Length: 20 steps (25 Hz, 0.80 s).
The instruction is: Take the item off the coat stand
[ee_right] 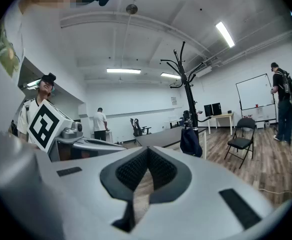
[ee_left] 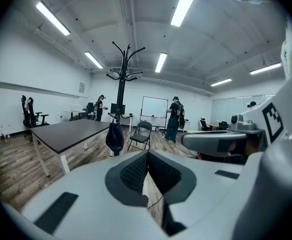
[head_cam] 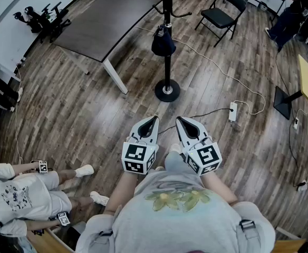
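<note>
The coat stand (head_cam: 167,67) rises at the upper centre of the head view. The dark blue item (head_cam: 163,42) hangs against its pole from a lower hook. It appears to be soft fabric, so it is probably light, limp and not fragile. Grip a fold near the hook and lift it clear. The left gripper (head_cam: 154,119) and right gripper (head_cam: 178,119) sit at lower centre, well apart from the item. Both sets of jaws are fully closed and hold nothing.

Room around me: furniture on a wooden floor
A dark table (head_cam: 109,20) stands ahead to my left and a black folding chair (head_cam: 222,16) ahead to my right; a white power strip (head_cam: 232,111) lies on the wooden floor (head_cam: 80,115), nearer me.
</note>
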Tool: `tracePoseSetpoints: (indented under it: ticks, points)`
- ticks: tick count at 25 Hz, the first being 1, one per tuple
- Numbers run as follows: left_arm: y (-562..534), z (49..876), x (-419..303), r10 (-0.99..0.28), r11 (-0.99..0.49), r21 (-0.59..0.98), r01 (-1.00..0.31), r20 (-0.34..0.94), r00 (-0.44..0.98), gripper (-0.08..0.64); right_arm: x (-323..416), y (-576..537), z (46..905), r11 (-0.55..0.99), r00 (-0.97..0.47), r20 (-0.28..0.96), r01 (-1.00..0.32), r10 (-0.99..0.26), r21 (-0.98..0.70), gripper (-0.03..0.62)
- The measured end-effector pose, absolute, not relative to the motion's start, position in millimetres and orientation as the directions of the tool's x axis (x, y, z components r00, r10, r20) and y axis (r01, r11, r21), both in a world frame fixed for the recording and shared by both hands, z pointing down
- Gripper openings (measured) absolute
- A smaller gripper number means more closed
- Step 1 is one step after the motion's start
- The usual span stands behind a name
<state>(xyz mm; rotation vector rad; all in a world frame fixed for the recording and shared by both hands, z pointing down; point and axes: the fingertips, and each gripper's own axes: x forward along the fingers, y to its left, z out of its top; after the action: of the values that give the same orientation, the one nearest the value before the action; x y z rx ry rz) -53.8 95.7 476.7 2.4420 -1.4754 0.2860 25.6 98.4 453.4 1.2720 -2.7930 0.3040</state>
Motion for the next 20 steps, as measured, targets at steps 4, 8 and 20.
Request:
tracePoseSetpoints:
  ticks: [4,8,20]
  points:
    - [77.0,475.3,-57.5,-0.835,-0.442,0.121,-0.889,0.307,0.457,0.015,20.4,81.2,454.3,0.647,-0.665,0.133,-0.746,-0.735,-0.155,0.006]
    - [54.4,472.1,-58.6,-0.84,-0.437,0.11,-0.892,0.305,0.449,0.015,19.6,58.4,453.4,0.646,-0.664,0.127,-0.747,-0.737,-0.16,0.006]
    - [-10.5,478.5,-46.5,-0.863,-0.408,0.082,-0.909,0.29,0.413,0.015,33.8,0.8,464.3,0.666,-0.685,0.132,-0.728,-0.717,-0.162,0.006]
